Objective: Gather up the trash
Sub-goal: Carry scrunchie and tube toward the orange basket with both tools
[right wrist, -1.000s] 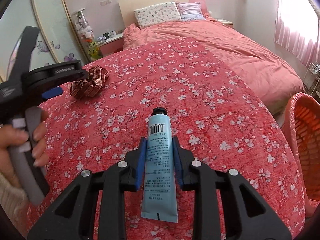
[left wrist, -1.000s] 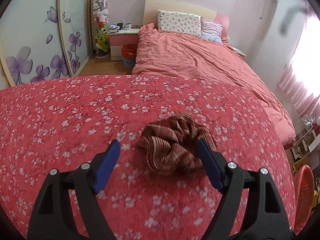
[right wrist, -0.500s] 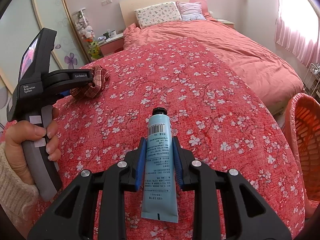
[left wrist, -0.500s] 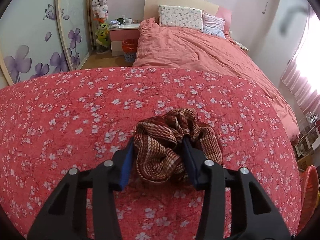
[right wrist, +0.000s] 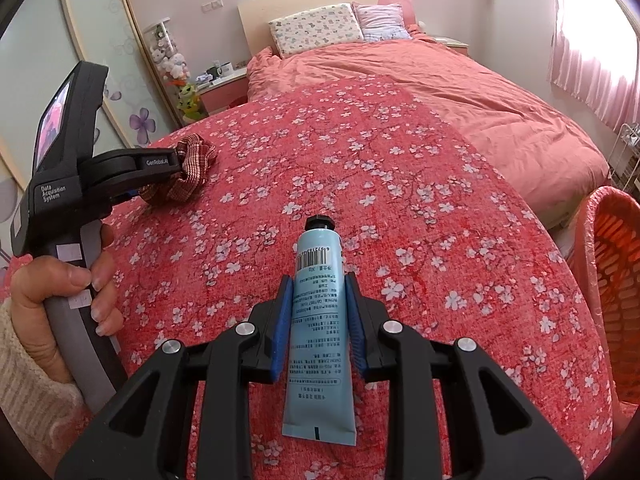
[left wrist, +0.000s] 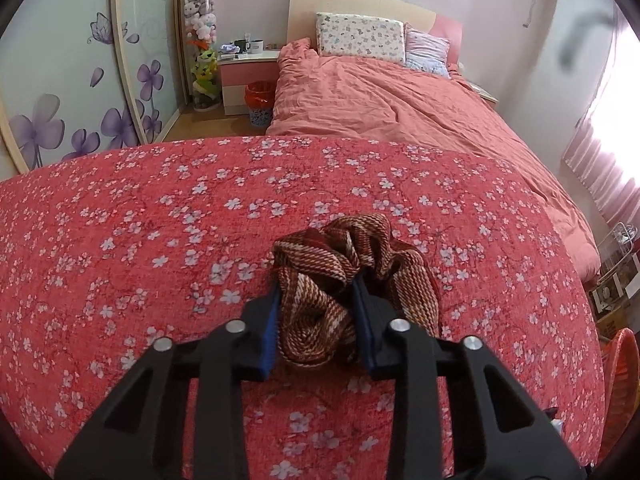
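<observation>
A brown striped scrunchie (left wrist: 340, 276) lies on the red flowered cloth (left wrist: 160, 240). My left gripper (left wrist: 316, 292) is shut on the scrunchie, its blue pads pressing the near loop. The scrunchie also shows in the right wrist view (right wrist: 188, 172), held by the left gripper (right wrist: 160, 184) at the far left. My right gripper (right wrist: 318, 284) is shut on a light blue tube (right wrist: 318, 320) with a black cap, held just above the cloth, cap pointing away.
An orange plastic basket (right wrist: 612, 280) stands at the right edge of the cloth, also in the left wrist view (left wrist: 622, 380). A bed with a pink quilt (left wrist: 400, 100) lies beyond. A nightstand (left wrist: 244, 76) and a small bin (left wrist: 260, 102) stand far left.
My left gripper moved forward around the scrunchie and closed on it. My right gripper stayed still with the tube.
</observation>
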Demonstrator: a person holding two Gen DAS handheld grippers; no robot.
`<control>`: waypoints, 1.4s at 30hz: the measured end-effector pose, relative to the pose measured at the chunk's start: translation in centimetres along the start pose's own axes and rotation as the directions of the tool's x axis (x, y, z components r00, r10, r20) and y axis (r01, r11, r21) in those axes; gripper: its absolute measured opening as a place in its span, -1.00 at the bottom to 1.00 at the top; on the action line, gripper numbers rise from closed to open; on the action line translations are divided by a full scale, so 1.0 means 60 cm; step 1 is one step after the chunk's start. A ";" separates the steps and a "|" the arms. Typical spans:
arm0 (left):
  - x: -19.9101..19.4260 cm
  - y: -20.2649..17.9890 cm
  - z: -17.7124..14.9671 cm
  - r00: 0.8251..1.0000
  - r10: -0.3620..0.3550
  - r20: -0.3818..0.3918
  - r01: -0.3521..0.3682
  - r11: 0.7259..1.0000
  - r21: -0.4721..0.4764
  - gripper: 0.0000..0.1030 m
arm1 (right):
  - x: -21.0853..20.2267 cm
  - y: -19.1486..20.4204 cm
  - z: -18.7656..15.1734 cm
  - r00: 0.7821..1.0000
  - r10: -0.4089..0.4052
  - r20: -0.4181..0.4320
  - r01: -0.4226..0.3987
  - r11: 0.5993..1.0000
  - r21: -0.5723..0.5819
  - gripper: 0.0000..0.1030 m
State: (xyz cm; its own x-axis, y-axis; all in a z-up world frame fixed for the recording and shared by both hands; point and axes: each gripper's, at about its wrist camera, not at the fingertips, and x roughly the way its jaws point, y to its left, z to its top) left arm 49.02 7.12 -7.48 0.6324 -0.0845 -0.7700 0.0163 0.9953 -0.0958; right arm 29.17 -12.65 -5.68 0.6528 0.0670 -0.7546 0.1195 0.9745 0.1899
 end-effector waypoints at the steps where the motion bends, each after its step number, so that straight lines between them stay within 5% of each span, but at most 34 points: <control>1: -0.003 0.001 -0.001 1.000 -0.002 0.001 0.002 1.000 0.001 -0.47 | 0.000 -0.002 0.000 1.000 0.008 -0.002 -0.008 1.000 0.005 -0.49; 10: -0.073 0.023 -0.012 0.999 -0.010 0.038 0.010 1.000 -0.014 -0.51 | -0.057 -0.015 0.001 0.997 0.047 0.062 -0.049 0.998 0.031 -0.49; 20: -0.243 0.012 -0.039 0.991 -0.029 0.132 0.026 0.999 0.022 -0.51 | -0.181 -0.048 0.002 0.980 0.065 0.189 -0.079 0.995 0.067 -0.49; 28: -0.363 -0.049 -0.086 0.979 -0.079 0.186 0.058 0.991 0.117 -0.50 | -0.257 -0.093 -0.010 0.963 0.024 0.270 -0.051 0.994 0.094 -0.49; 42: -0.426 -0.202 -0.151 0.963 -0.201 0.179 0.149 0.952 0.267 -0.50 | -0.323 -0.189 -0.031 0.937 -0.060 0.344 -0.007 0.982 0.190 -0.49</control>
State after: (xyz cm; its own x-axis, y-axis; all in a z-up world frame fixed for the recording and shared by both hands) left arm 25.64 -3.22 7.64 0.7442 -0.2724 -0.6099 0.3163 0.9479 -0.0374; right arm 13.80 -24.58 5.64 0.8619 -0.0694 -0.5023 0.2551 0.9155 0.3112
